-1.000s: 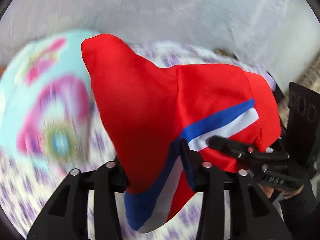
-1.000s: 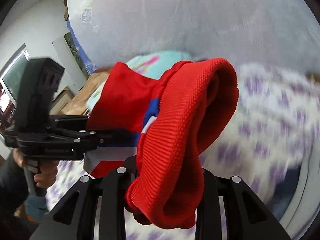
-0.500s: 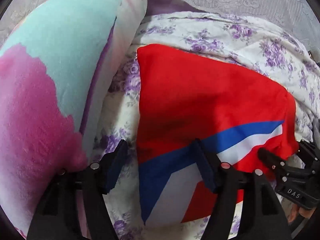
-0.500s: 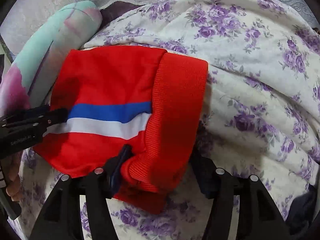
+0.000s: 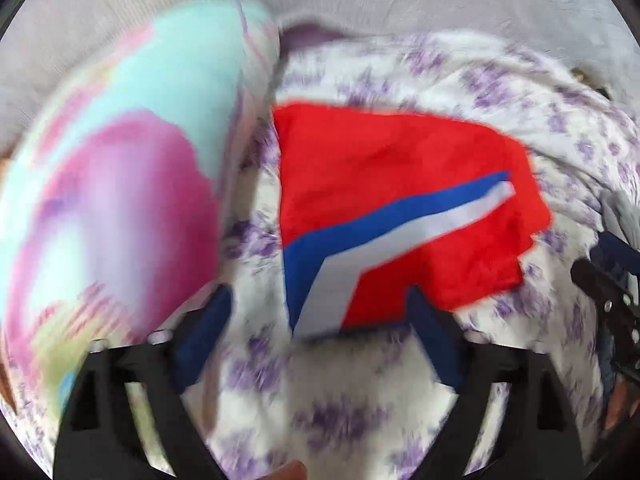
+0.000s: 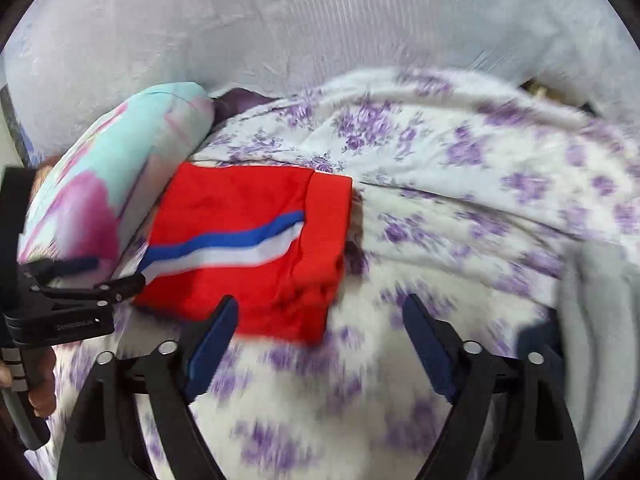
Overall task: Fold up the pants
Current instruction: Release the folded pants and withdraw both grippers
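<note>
The red pants [image 5: 384,184] with a blue and white stripe lie folded in a compact rectangle on the flowered bedsheet [image 5: 520,92]; they also show in the right wrist view [image 6: 248,208], ribbed waistband to the right. My left gripper [image 5: 320,320] is open and empty, just short of the pants' near edge. My right gripper [image 6: 320,320] is open and empty, its left finger [image 6: 212,336] near the pants' lower edge. The left gripper also shows at the left of the right wrist view [image 6: 116,284].
A turquoise and pink pillow [image 5: 120,184] lies just left of the pants, also in the right wrist view [image 6: 104,184]. A white netted curtain [image 6: 320,28] hangs behind the bed. A grey cloth [image 6: 600,296] lies at the right.
Both grippers have opened and let go of the pants, then drawn back toward me. The folded pants now lie free on the sheet.
</note>
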`<state>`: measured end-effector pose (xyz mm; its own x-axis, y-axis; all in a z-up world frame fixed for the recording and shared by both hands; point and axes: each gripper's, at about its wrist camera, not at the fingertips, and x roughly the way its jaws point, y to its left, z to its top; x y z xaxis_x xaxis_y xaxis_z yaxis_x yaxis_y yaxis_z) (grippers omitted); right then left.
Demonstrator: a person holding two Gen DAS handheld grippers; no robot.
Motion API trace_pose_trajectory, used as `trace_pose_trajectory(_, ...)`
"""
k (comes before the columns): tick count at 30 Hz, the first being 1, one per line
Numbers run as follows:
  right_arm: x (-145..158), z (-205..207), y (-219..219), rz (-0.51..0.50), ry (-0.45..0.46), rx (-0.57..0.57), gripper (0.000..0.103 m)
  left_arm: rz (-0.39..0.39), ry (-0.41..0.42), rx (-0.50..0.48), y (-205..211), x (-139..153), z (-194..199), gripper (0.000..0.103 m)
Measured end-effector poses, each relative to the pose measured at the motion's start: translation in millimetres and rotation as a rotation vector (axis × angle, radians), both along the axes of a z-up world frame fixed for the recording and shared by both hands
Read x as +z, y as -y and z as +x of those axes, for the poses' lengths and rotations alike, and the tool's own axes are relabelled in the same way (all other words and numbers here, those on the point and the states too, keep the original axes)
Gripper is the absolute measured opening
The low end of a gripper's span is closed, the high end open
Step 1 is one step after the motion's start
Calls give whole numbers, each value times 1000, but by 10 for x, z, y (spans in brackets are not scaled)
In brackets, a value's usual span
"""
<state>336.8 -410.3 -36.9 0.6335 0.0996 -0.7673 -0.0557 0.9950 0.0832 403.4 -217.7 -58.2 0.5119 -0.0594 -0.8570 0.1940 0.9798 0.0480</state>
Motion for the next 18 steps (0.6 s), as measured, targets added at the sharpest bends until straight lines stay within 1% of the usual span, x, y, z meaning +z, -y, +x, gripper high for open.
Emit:
trace_pose_trajectory(1,62,-154,-42,-12,9,-2,89,1,48,6,-5,105,-171,94)
trace_pose_trajectory(2,109,-261,-66,-18,14,6,91,-8,59,5,-17,151,-262,94)
trace_pose_trajectory(3,154,-373,-93,-26,18,13,93,-23,63,3,-49,227,-426,95)
trace_pose_trajectory(5,250,-582,-196,-47,26,2,95,-40,70,28,-120,365,-705,96)
trace_pose_trajectory(7,384,-818,-260,-41,43,-16,96,-50,80,44,-191,481,-999,98)
trace_pose_trajectory(11,607,-1263,-353,-44,80,-50,99,-87,82,22,-328,703,-1621,98)
trace_pose_trajectory(12,663,-1381,-383,-47,84,-49,99,-88,83,18,-338,730,-1694,98)
trace_pose_trajectory(15,744,-1568,-451,-44,74,-40,99,-85,87,-1,-374,824,-1996,98)
trace_pose_trajectory(18,849,-1797,-530,-66,84,-38,99,-93,116,6,-443,933,-2235,98)
